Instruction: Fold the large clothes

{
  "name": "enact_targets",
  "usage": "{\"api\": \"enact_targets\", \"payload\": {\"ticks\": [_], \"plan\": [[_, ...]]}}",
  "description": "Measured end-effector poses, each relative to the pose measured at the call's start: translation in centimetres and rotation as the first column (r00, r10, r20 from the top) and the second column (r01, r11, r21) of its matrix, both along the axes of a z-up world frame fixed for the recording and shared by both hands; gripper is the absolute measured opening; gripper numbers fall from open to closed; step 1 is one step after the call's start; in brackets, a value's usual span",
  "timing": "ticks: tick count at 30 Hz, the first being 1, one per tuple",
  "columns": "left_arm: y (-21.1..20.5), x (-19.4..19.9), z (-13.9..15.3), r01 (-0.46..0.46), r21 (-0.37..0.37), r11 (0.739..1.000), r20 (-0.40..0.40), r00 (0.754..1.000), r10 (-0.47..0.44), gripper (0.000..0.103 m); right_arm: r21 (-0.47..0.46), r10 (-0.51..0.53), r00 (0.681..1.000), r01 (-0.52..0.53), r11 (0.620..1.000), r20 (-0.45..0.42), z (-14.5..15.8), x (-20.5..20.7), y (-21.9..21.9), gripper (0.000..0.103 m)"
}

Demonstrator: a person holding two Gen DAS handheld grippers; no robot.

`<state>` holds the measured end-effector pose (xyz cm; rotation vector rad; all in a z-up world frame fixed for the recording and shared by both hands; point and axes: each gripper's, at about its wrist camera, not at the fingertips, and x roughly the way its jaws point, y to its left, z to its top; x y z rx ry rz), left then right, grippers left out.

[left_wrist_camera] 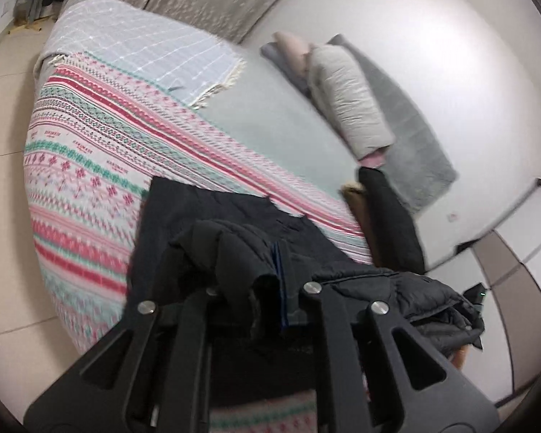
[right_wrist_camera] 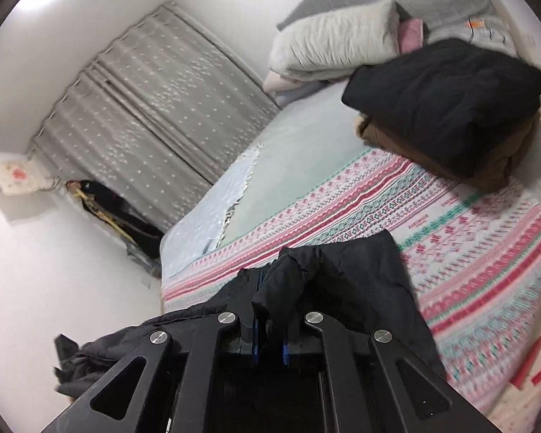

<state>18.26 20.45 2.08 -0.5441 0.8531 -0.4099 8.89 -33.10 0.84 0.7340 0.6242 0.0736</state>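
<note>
A black padded jacket hangs from both grippers over the near edge of a bed covered with a pink, green and white patterned blanket. In the left wrist view the left gripper is shut on a bunched fold of the jacket, and the cloth hides its fingertips. More of the jacket trails off to the right. In the right wrist view the right gripper is shut on another fold of the black jacket, part of which lies on the patterned blanket.
A folded black garment on a brown one sits at the bed's far right side. Behind it lie a folded pale duvet and a grey headboard. A light blue checked throw covers the far left of the bed. Grey curtains and beige floor lie beyond.
</note>
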Motion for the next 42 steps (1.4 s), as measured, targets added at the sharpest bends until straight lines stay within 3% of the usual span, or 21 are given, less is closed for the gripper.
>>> {"api": "enact_targets", "payload": {"ticks": [4,10,16,19,21,23,24,26,30,33,36,40,42], "plan": [[-1.7,5.2,-3.7,-0.005,0.079,0.997,-0.070,0.997,0.010,0.016,-0.004,-0.010,0.996,0.010,1.000,-0.087,-3.6,4.9,-1.3,0.008],[-3.5,9.7,-9.6,0.005,0.151,0.989,-0.146,0.989,0.017,0.019,-0.023,-0.037,0.979,0.034,0.999,-0.200,-9.7,9.7,-2.2,0.011],[-5.3,10.6,-10.2,0.077,0.262,0.962,-0.146,0.989,-0.039,0.025,-0.030,-0.071,0.963,0.065,0.997,-0.259,-13.7,11.2,-2.8,0.014],[-5.8,10.1,-9.0,0.109,0.312,0.944,-0.154,0.986,-0.063,0.045,-0.083,-0.064,0.965,0.044,0.996,-0.256,-13.4,11.3,-2.3,0.019],[-5.8,9.5,-8.0,0.123,0.310,0.943,-0.149,0.986,-0.079,0.075,-0.128,-0.044,0.967,0.012,0.992,-0.250,-12.3,11.0,-1.8,0.030],[-5.4,8.3,-6.4,0.128,0.310,0.942,-0.115,0.989,-0.096,0.083,-0.168,-0.024,0.975,-0.014,0.986,-0.221,-10.5,10.7,-1.4,0.062],[-5.3,8.0,-5.7,0.123,0.332,0.935,-0.096,0.991,-0.096,0.086,-0.189,-0.013,0.980,-0.025,0.982,-0.197,-9.7,10.3,-1.4,0.068],[-4.9,7.3,-4.5,0.107,0.390,0.915,-0.048,0.994,-0.096,0.090,-0.246,0.004,0.991,-0.037,0.969,-0.133,-7.6,9.3,-1.8,0.077],[-4.2,6.1,-3.2,0.082,0.536,0.840,0.043,0.991,-0.124,0.097,-0.269,0.016,0.996,-0.040,0.962,-0.091,-5.7,7.9,-3.7,0.080],[-3.6,6.0,-4.1,0.099,0.641,0.761,0.036,0.987,-0.159,0.097,-0.288,0.051,0.992,-0.083,0.954,-0.118,-6.3,7.1,-4.7,0.080],[-3.4,6.4,-6.1,0.172,0.694,0.699,-0.021,0.975,-0.219,0.097,-0.344,0.110,0.973,-0.175,0.923,-0.201,-8.0,6.6,-4.5,0.080],[-4.5,8.0,-8.7,0.279,0.683,0.675,-0.112,0.953,-0.281,0.097,-0.392,0.197,0.924,-0.323,0.862,-0.329,-10.8,7.4,-2.4,0.080],[-5.3,9.1,-9.3,0.289,0.661,0.692,-0.112,0.951,-0.290,0.097,-0.409,0.219,0.910,-0.360,0.838,-0.351,-11.5,9.1,-0.8,0.080]]}}
